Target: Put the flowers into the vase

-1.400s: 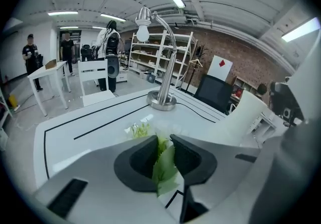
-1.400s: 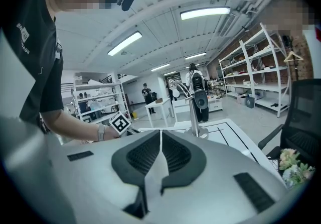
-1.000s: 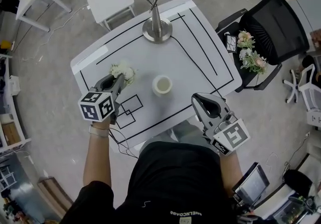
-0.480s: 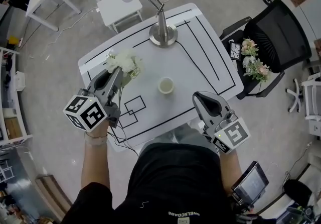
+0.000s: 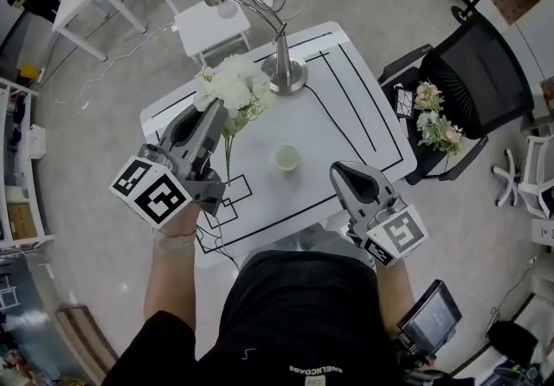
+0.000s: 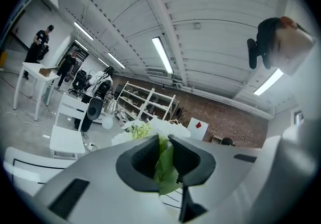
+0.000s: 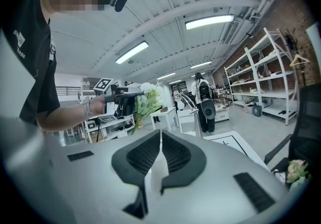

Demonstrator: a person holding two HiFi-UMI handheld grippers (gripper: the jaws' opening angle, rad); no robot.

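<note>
A bunch of white flowers (image 5: 232, 90) with green leaves is held up above the white table (image 5: 346, 107). My left gripper (image 5: 215, 116) is shut on its stem, which hangs down below the jaws (image 5: 227, 159). In the left gripper view the leaves fill the narrow gap of the left gripper (image 6: 163, 142) and the white blooms (image 6: 150, 128) stick out past the tips. The vase (image 5: 286, 157), a small pale round pot, stands upright mid-table, to the right of the flowers. My right gripper (image 5: 353, 181) hovers near the table's front right edge, shut and holding nothing (image 7: 160, 135). The flowers (image 7: 147, 100) show in its view too.
A silver desk lamp (image 5: 284, 73) stands on the table's far side, just behind the flowers. A black chair (image 5: 480, 73) at the right carries a pink bouquet (image 5: 437, 116). A white chair (image 5: 203, 16) stands beyond the table. Black lines mark the tabletop.
My left gripper has lifted the flowers off the table and carried them up and towards the lamp; the stem now hangs free. My right gripper has stayed in place.
</note>
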